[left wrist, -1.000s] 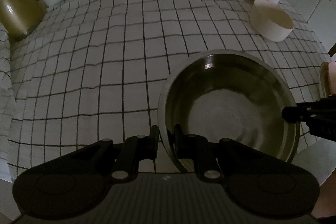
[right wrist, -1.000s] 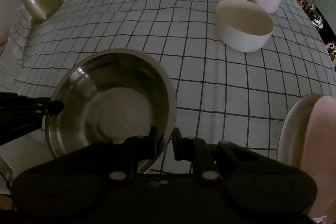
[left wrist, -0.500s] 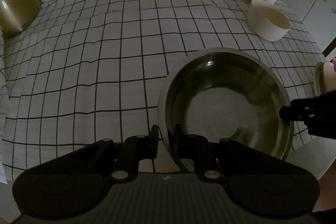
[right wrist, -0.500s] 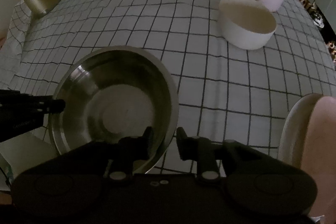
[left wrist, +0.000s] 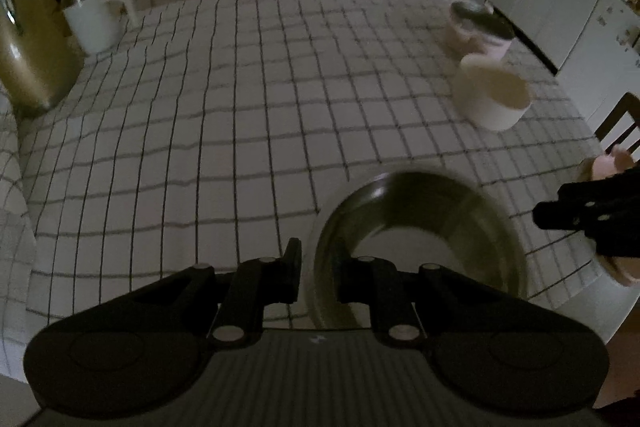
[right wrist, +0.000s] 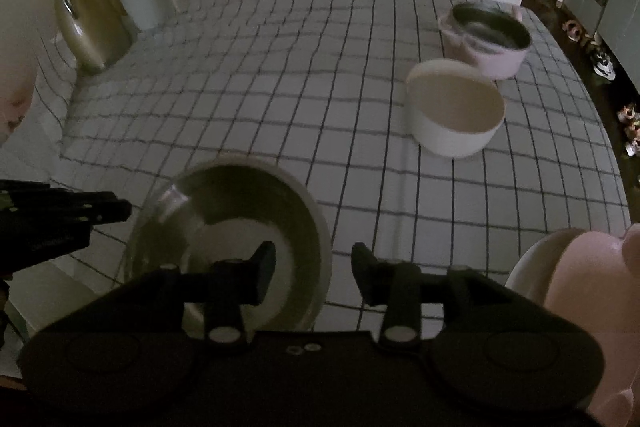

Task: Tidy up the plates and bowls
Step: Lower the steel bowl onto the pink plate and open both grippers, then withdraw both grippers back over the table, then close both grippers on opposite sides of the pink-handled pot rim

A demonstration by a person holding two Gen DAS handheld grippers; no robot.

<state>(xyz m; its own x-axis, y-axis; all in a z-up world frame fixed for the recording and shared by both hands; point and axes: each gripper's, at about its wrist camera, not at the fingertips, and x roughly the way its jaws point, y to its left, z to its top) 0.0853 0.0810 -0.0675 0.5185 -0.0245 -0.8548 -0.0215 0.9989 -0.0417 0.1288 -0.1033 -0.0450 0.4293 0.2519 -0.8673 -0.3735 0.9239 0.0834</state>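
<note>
Steel bowl (left wrist: 416,251) near the table edge, rim straddled by both grippers.

Seen from the left wrist: left gripper (left wrist: 318,277) with fingers close either side of the bowl's near-left rim, contact not clear through blur; white bowl (left wrist: 494,95) and pink pot (left wrist: 478,31) well beyond on the checked tablecloth (left wrist: 240,115). From the right wrist: right gripper (right wrist: 314,269) spread wide, one finger inside the bowl, one outside its right rim, not touching; pink plate (right wrist: 560,271) at right.
</note>
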